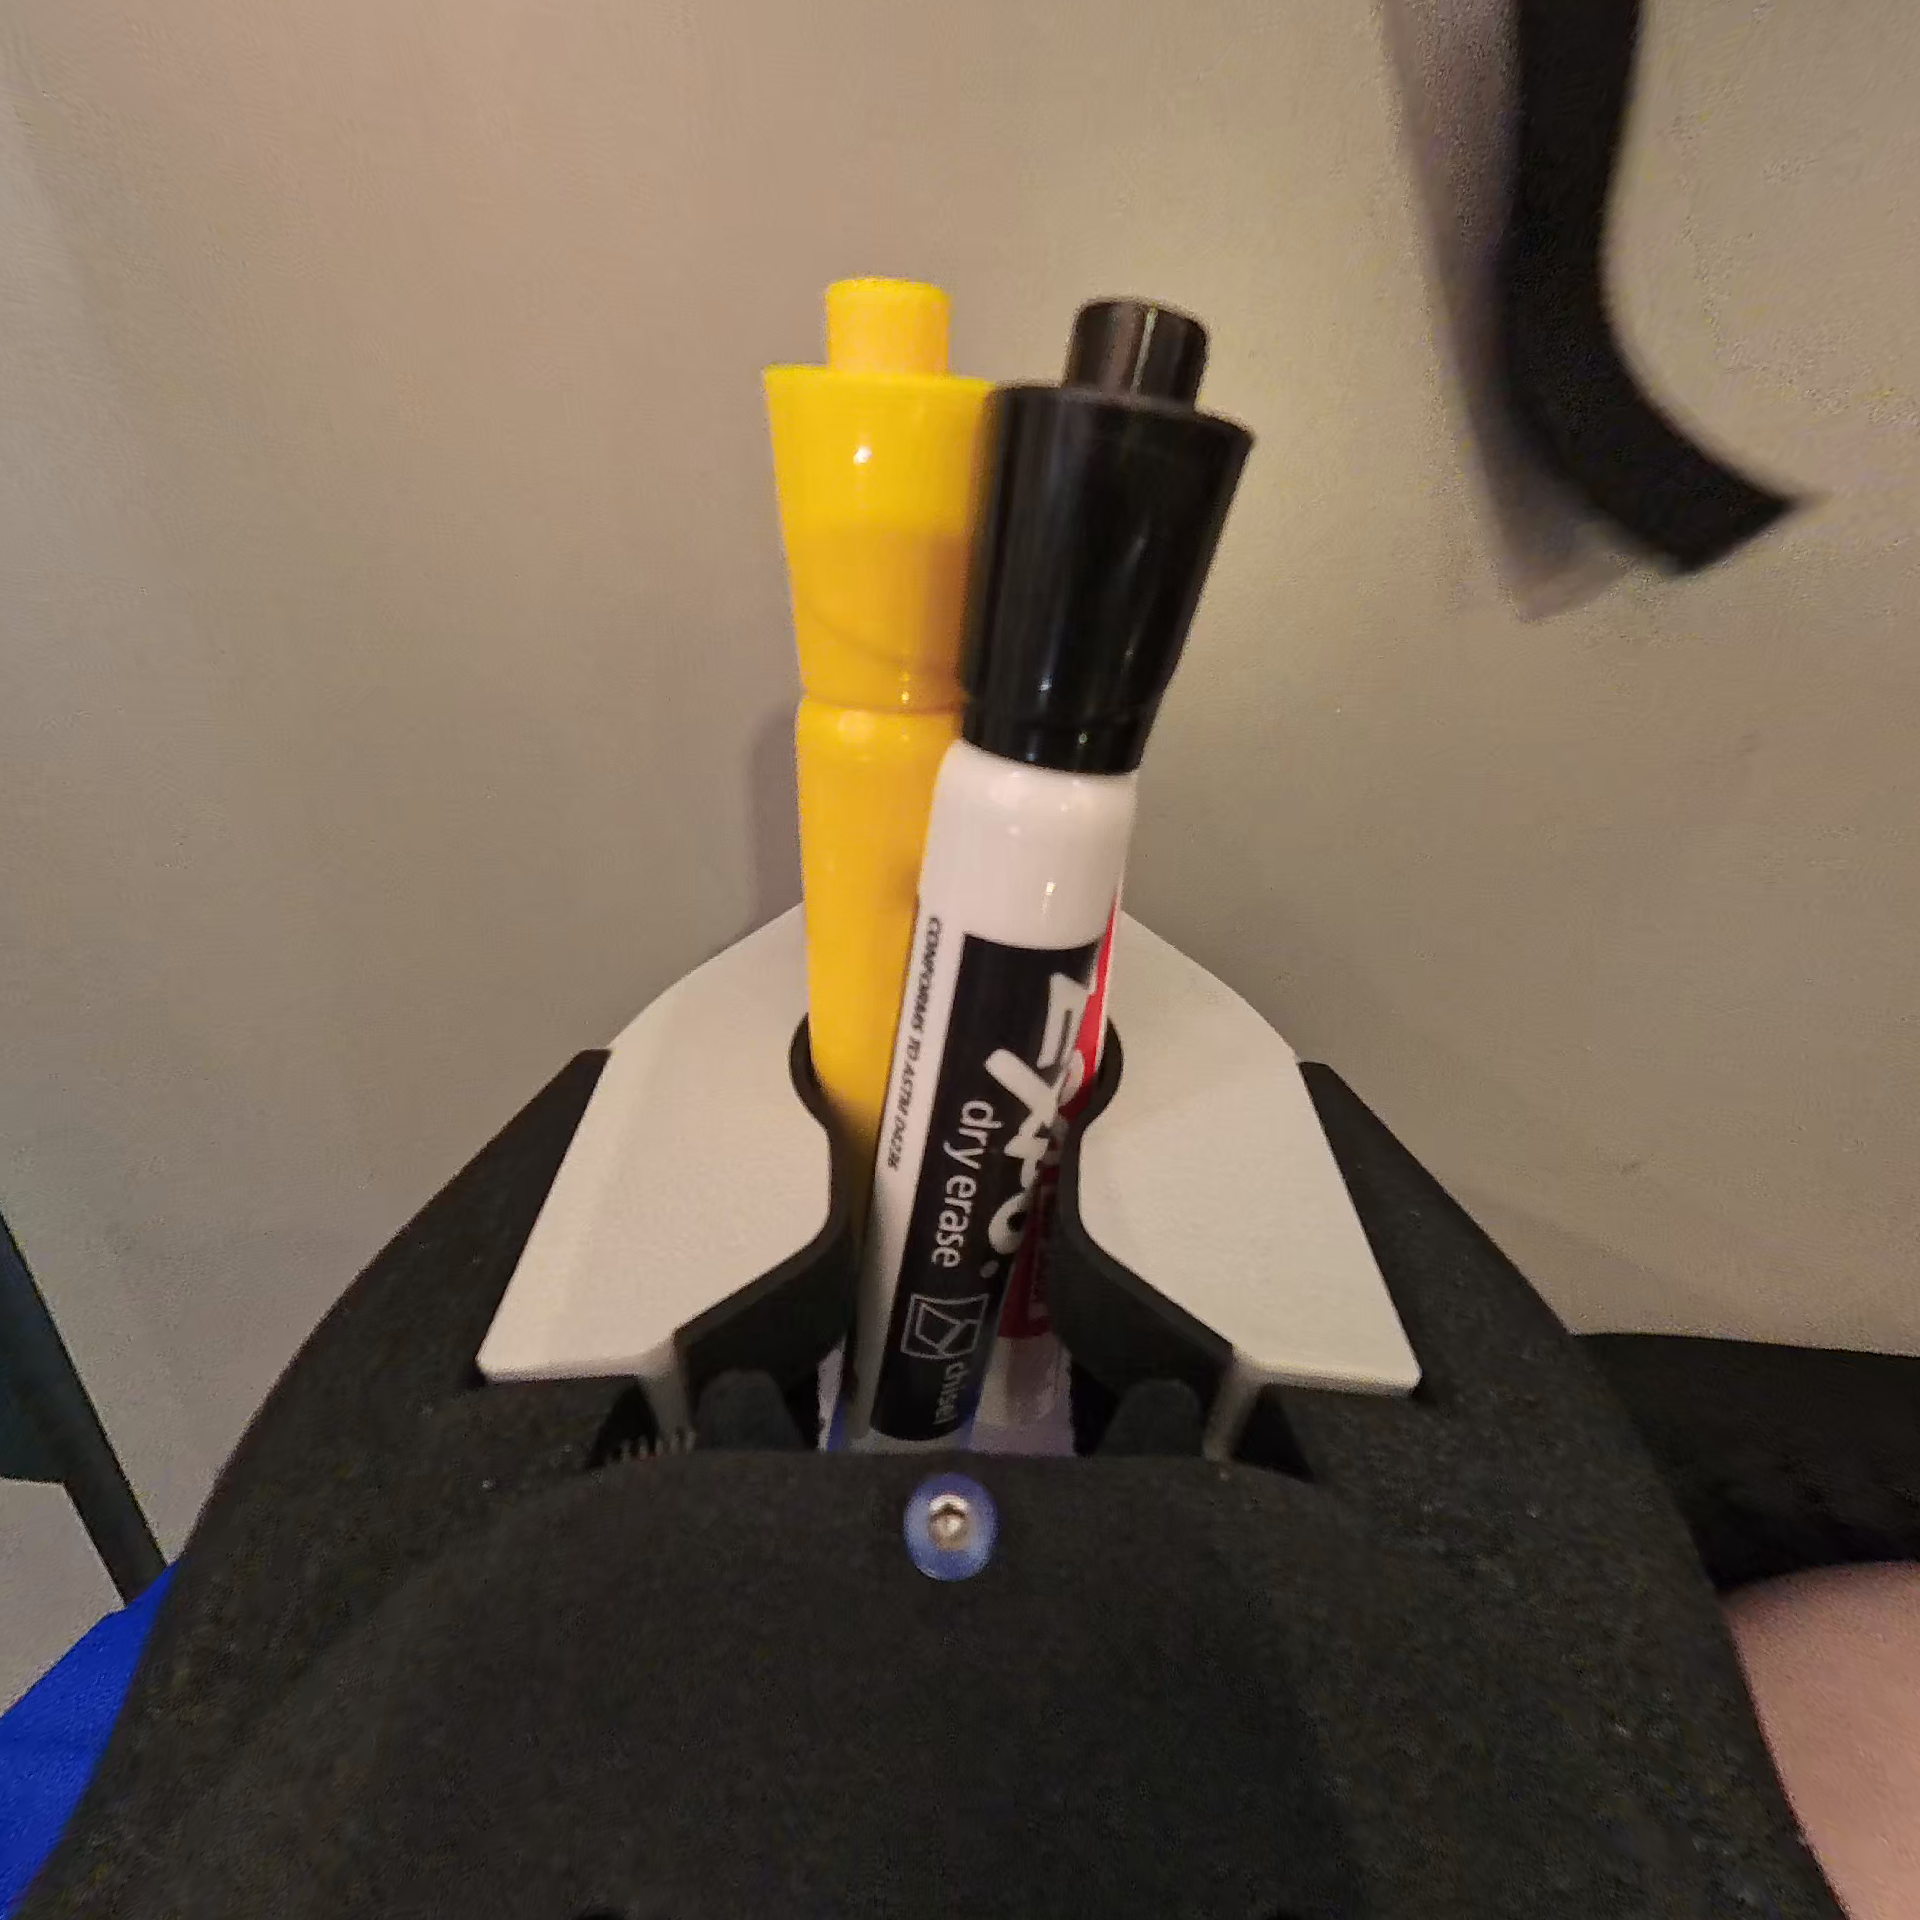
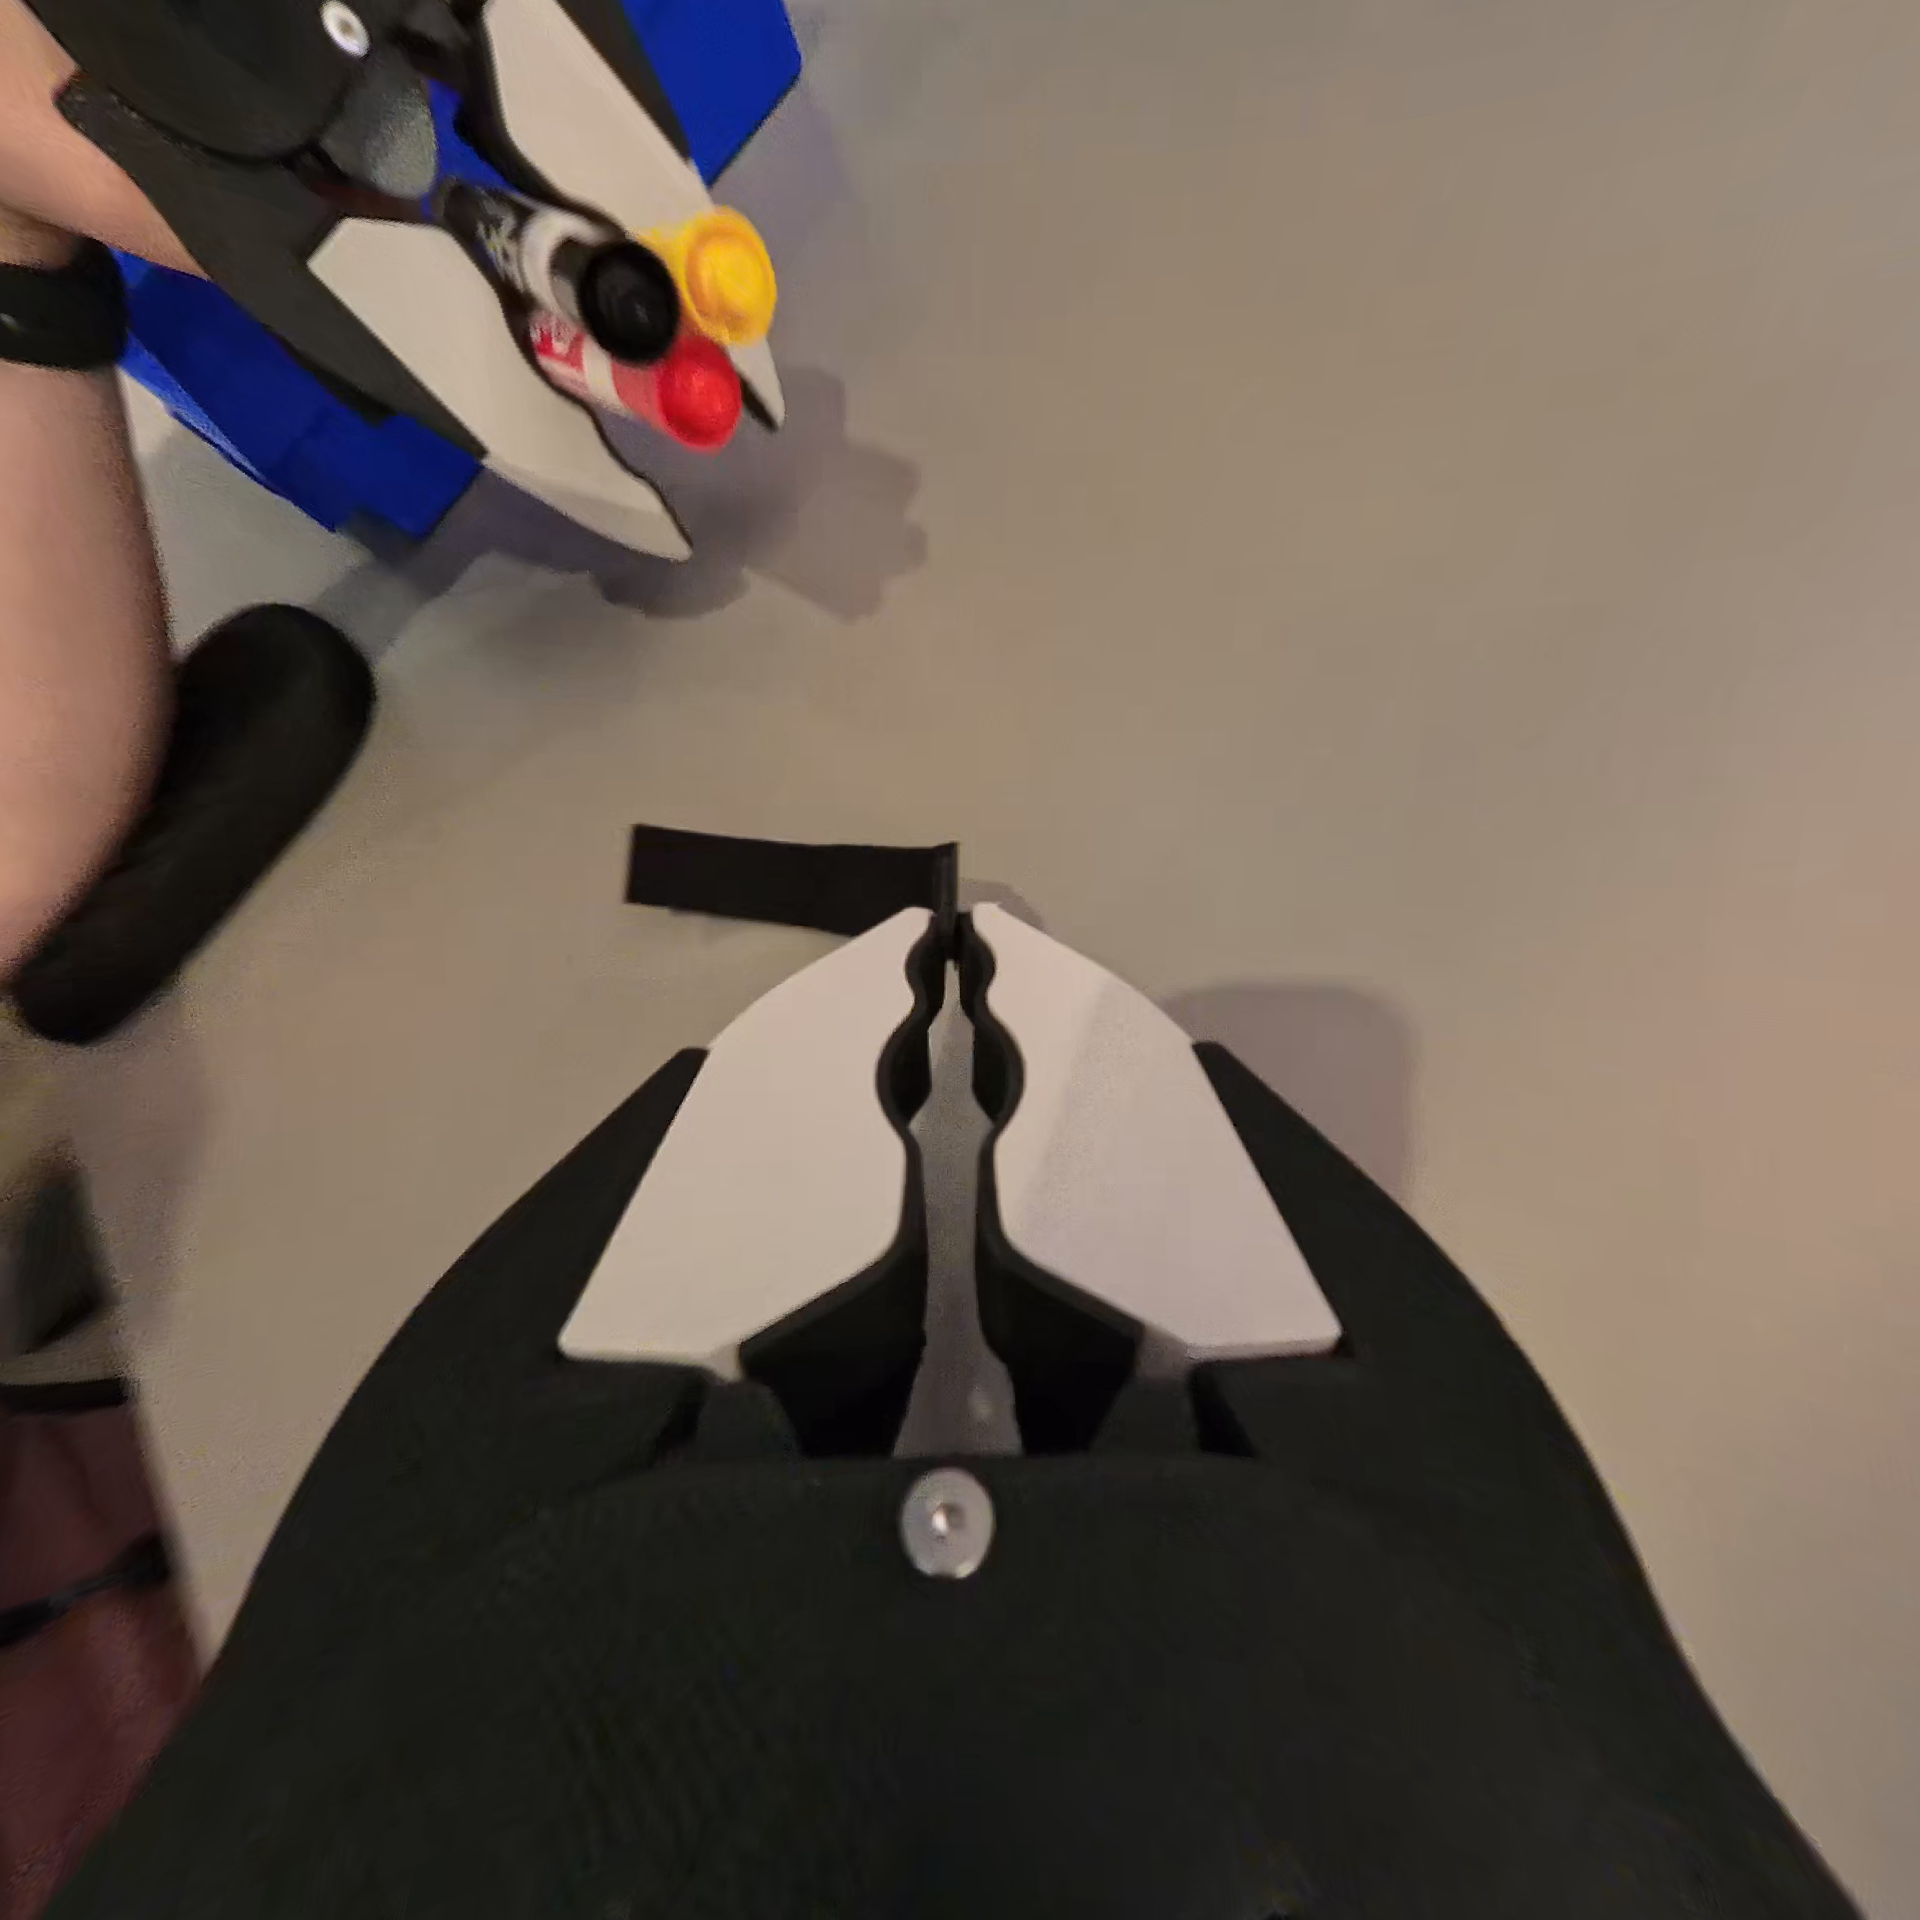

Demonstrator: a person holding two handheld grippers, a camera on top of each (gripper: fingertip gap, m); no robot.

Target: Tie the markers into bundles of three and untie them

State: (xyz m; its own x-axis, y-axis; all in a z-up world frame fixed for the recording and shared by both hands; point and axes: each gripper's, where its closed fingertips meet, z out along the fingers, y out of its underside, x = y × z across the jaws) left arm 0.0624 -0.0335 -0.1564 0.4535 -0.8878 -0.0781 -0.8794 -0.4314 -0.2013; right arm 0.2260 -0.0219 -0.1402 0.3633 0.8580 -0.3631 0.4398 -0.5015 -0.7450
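Left fingers (image 1: 951, 1122) clamp three capped plastic markers (image 1: 1049, 831); right fingers (image 2: 954, 930) pinch a flat black fabric strap (image 2: 779, 868). Wrap it just beyond the left fingertips, taut.

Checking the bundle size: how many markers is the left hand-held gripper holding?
3, all clamped in the left hand-held gripper: yellow marker on the left, black marker beside it, red marker mostly hidden behind the black one.

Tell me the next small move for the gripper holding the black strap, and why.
Probably carry the black strap over to the markers and lay it across them. The right gripper pinches one strap end; the left gripper clamps the yellow marker, black marker and red marker together, with no strap around them yet.
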